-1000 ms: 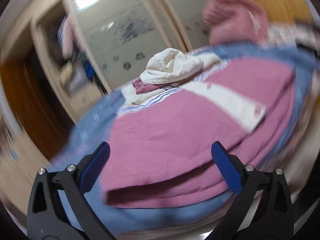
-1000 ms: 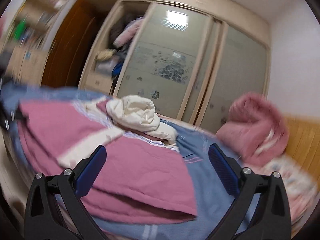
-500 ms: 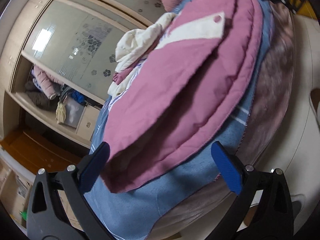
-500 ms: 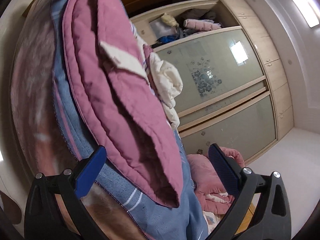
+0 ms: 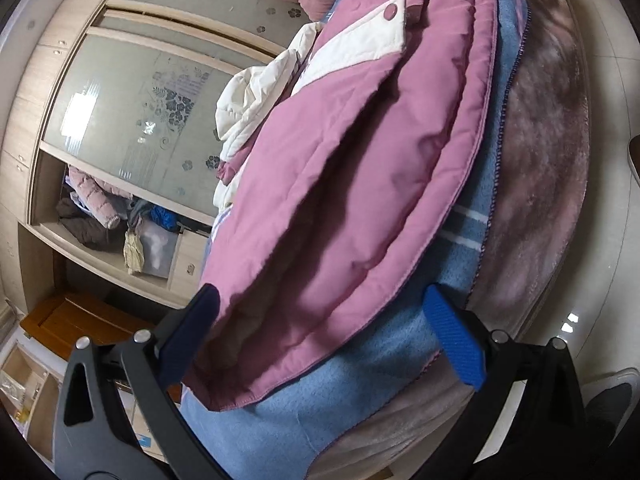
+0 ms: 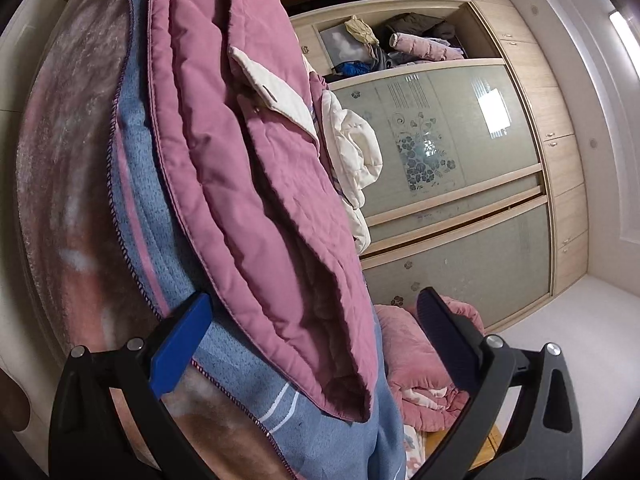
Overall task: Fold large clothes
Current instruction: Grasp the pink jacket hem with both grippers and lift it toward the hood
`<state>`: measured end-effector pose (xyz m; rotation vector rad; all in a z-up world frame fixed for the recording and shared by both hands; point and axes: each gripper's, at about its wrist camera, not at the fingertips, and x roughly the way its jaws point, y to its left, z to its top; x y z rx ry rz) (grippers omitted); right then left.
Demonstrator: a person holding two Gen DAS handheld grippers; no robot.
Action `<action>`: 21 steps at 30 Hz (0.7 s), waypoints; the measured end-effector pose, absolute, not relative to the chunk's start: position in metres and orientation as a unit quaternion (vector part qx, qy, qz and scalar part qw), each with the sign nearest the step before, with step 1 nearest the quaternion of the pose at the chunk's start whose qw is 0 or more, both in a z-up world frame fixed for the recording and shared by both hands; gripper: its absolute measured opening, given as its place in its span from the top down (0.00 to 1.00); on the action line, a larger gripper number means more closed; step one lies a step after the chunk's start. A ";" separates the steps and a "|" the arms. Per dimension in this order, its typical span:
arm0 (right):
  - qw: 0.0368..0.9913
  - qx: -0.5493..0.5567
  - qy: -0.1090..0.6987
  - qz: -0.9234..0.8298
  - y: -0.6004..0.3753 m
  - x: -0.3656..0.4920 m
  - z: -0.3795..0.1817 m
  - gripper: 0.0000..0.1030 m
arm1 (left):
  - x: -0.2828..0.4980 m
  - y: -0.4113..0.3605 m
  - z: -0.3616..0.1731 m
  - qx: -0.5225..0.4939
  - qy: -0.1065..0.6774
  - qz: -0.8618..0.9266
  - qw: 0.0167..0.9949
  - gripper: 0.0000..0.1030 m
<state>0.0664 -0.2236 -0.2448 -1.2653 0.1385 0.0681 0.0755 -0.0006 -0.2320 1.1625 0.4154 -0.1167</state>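
Observation:
A large pink quilted coat (image 5: 352,184) with a white flap (image 5: 360,52) lies on a blue blanket (image 5: 312,412) on the bed. My left gripper (image 5: 332,336) is open, its jaws on either side of one bottom corner of the coat. My right gripper (image 6: 316,340) is open around the other bottom corner of the coat (image 6: 248,168). The coat's white flap (image 6: 276,92) and the blue blanket (image 6: 160,216) show in the right wrist view too. Neither gripper holds anything.
A cream padded garment (image 5: 256,100) lies beyond the coat. A pink fluffy bundle (image 6: 420,360) sits at the bed's far end. A wardrobe with frosted sliding doors (image 6: 452,152) and an open shelf of clothes (image 5: 108,216) stands behind. The bed's brownish side (image 5: 536,184) drops to the pale floor.
Both grippers have rolled sideways and come in close to the coat's bottom corners. Each open gripper now straddles a corner. Both stay open.

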 end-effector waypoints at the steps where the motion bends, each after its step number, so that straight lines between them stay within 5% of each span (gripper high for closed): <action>1: 0.803 -0.591 0.063 0.031 -0.223 0.067 -0.245 0.01 | 0.076 -0.002 -0.232 0.548 0.190 -0.055 0.812 0.02; 21: 0.822 -0.564 0.077 0.012 -0.221 0.092 -0.230 0.01 | 0.091 -0.019 -0.225 0.566 0.127 -0.002 0.815 0.02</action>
